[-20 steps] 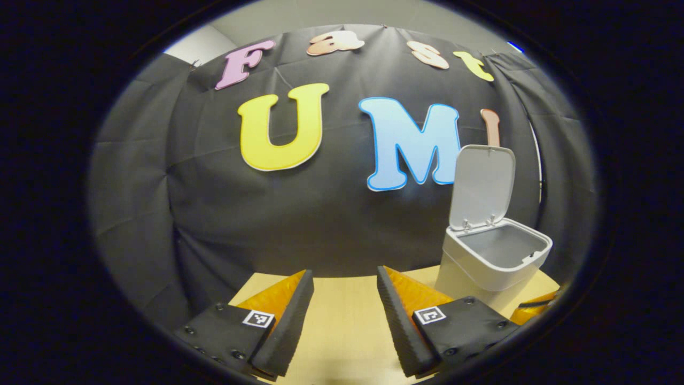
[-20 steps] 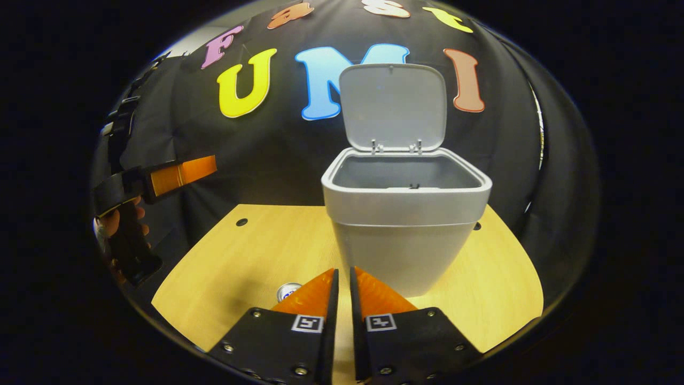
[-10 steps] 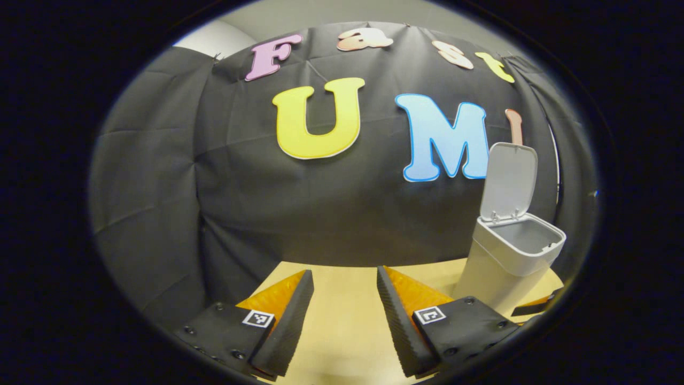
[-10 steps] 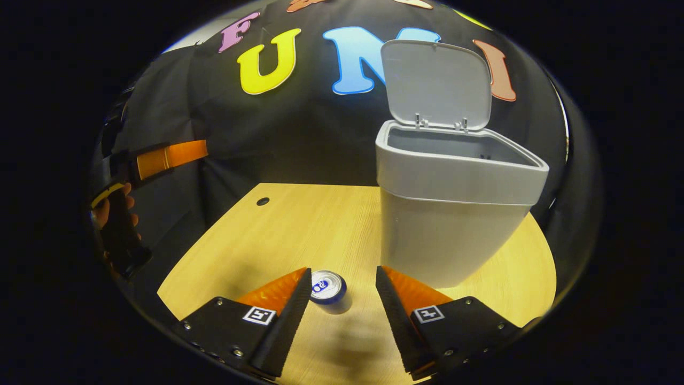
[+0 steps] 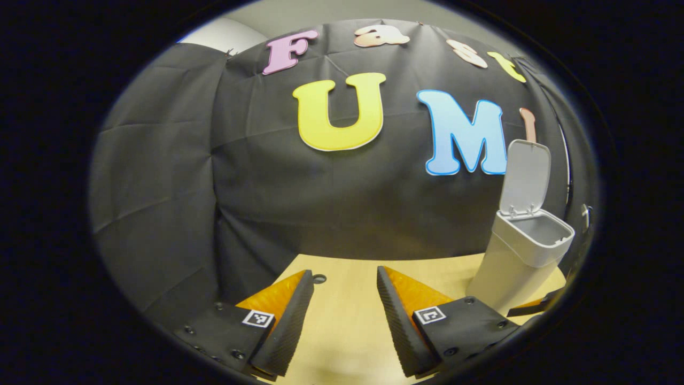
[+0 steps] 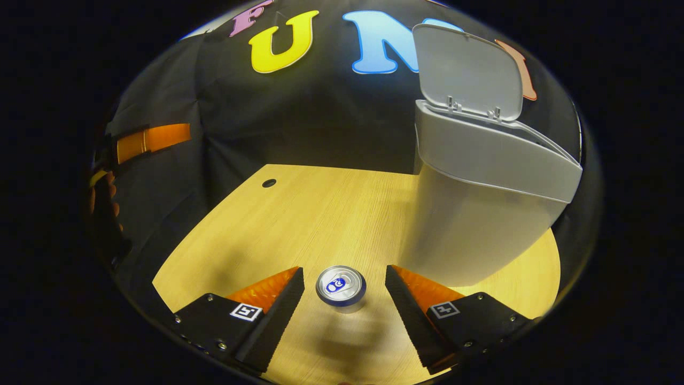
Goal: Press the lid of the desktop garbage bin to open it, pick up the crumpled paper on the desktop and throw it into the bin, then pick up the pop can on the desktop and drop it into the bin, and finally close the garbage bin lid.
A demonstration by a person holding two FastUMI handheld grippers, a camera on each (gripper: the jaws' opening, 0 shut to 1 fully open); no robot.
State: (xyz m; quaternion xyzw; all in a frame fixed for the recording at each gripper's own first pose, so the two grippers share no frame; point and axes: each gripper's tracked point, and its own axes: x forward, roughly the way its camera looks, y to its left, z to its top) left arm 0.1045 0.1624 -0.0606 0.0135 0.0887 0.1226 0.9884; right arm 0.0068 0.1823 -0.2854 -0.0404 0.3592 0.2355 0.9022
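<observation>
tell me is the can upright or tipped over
Upright. In the right gripper view the can stands on the table, its round top with the pull tab facing up, between the open right tool's fingers, untouched.

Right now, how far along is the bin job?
The bin lid stands open, and no crumpled paper lies on the desk. In hand: the right hand-held gripper is open around the upright can, not gripping. Left: dropping the can in and closing the lid.

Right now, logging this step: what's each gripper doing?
Left gripper: open, holding nothing.
Right gripper: open around the upright pop can, not gripping.
</observation>
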